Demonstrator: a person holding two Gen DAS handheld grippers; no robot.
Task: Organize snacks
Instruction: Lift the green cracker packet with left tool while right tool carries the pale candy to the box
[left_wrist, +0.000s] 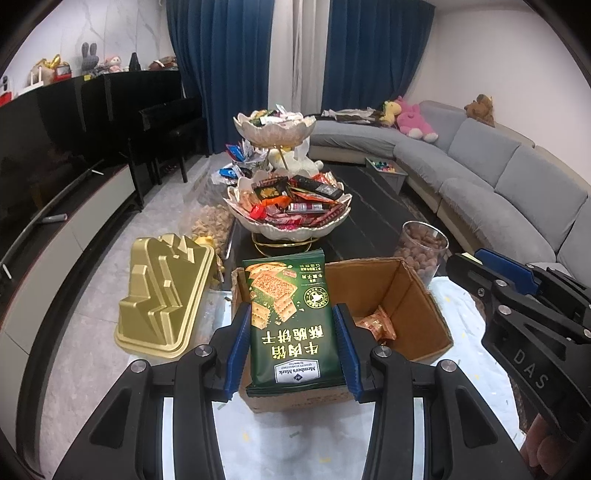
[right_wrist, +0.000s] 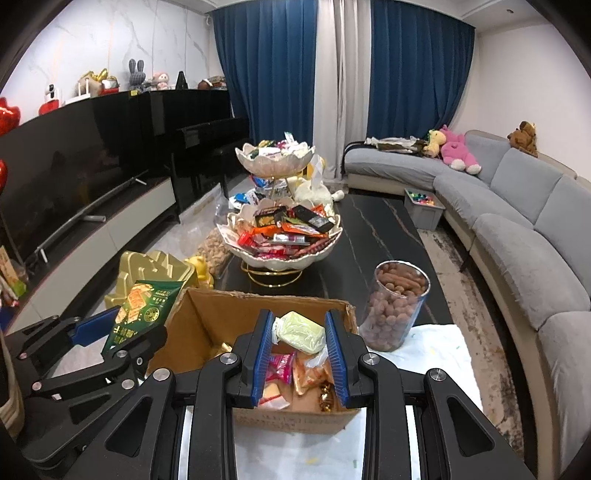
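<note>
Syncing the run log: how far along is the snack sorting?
Done: the two-tier tray is already heaped with packets. In hand: the left gripper clamps a green cracker pack and the right gripper a pale green snack, both over the cardboard box. Left: a few wrapped snacks remain in the box.

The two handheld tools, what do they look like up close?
Both match: the left tool and right tool have black angular linkage arms joined by round silver bolts, ending in blue ribbed finger pads. The right tool's side, in the left wrist view, bears pale lettering "DAS".
</note>
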